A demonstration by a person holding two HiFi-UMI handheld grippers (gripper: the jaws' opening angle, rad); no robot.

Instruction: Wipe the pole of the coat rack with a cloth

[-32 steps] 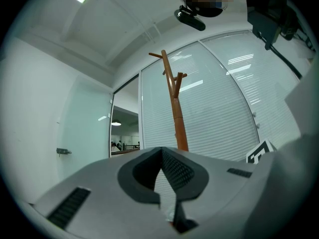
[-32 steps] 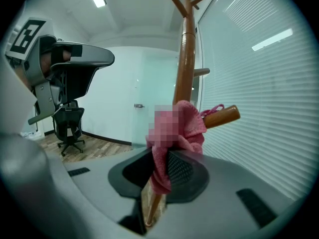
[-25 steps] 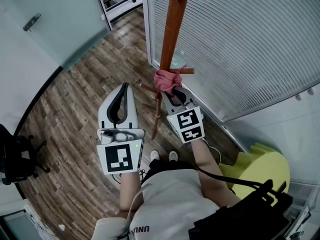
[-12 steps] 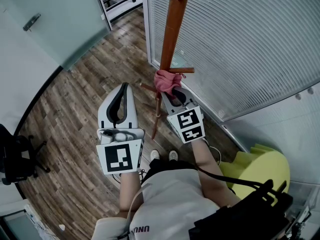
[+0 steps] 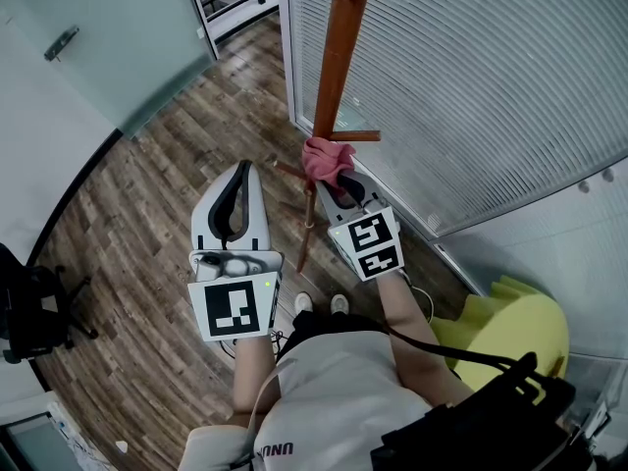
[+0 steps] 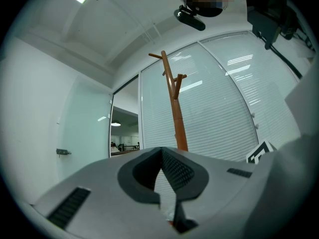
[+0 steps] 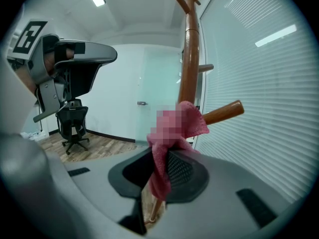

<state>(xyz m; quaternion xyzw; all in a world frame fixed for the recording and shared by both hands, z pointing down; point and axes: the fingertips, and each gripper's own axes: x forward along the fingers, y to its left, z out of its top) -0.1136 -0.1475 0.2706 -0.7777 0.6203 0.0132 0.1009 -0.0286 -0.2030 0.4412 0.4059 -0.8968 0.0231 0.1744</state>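
Your left tool [image 5: 243,170], pressed together on nothing, hangs apart from the coat rack. Your right tool [image 5: 334,186] pinches the pink cloth [image 5: 327,160] at the pole [image 5: 334,57], beside a peg [image 5: 358,136]. A snag there could tug the cloth free or rock the unsteadied rack.

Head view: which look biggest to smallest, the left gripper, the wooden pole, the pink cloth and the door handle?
1. left gripper, though it is nearest the camera, which inflates it
2. wooden pole
3. pink cloth
4. door handle
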